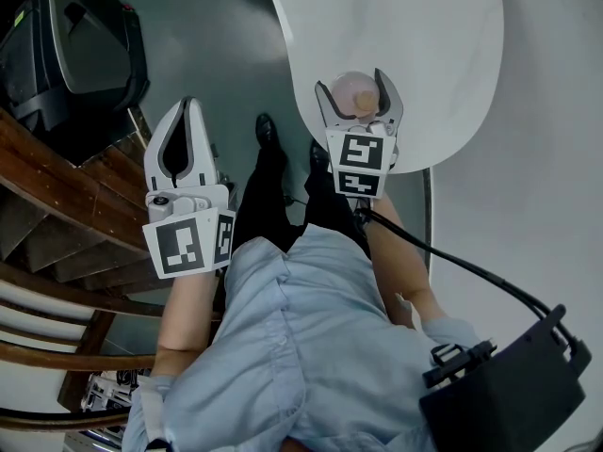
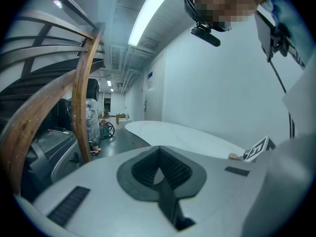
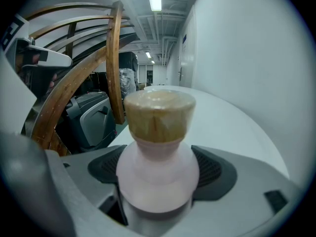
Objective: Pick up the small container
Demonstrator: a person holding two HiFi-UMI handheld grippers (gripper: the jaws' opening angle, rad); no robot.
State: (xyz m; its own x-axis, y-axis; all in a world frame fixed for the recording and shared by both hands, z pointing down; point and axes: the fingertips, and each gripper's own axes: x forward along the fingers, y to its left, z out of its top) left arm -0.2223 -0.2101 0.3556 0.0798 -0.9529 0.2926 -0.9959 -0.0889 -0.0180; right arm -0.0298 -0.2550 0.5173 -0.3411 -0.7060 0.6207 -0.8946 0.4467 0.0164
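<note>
The small container (image 1: 353, 95) has a pale pink rounded body and a tan top. My right gripper (image 1: 354, 84) is shut on it, over the near edge of the white table (image 1: 424, 45). In the right gripper view the container (image 3: 158, 147) fills the space between the jaws, gripped at its body, with the tan top (image 3: 159, 116) pointing forward; I cannot tell if it touches the table. My left gripper (image 1: 186, 107) hangs over the floor to the left, jaws shut together on nothing (image 2: 159, 154). From there the container's top (image 2: 233, 156) shows far right.
The white oval table (image 2: 173, 132) runs along a pale wall. A curved wooden stair rail (image 1: 57, 205) and a dark machine (image 1: 66, 55) are at the left. The person's legs and shoes (image 1: 268, 135) stand on the grey floor. A black box (image 1: 509, 394) with a cable hangs at lower right.
</note>
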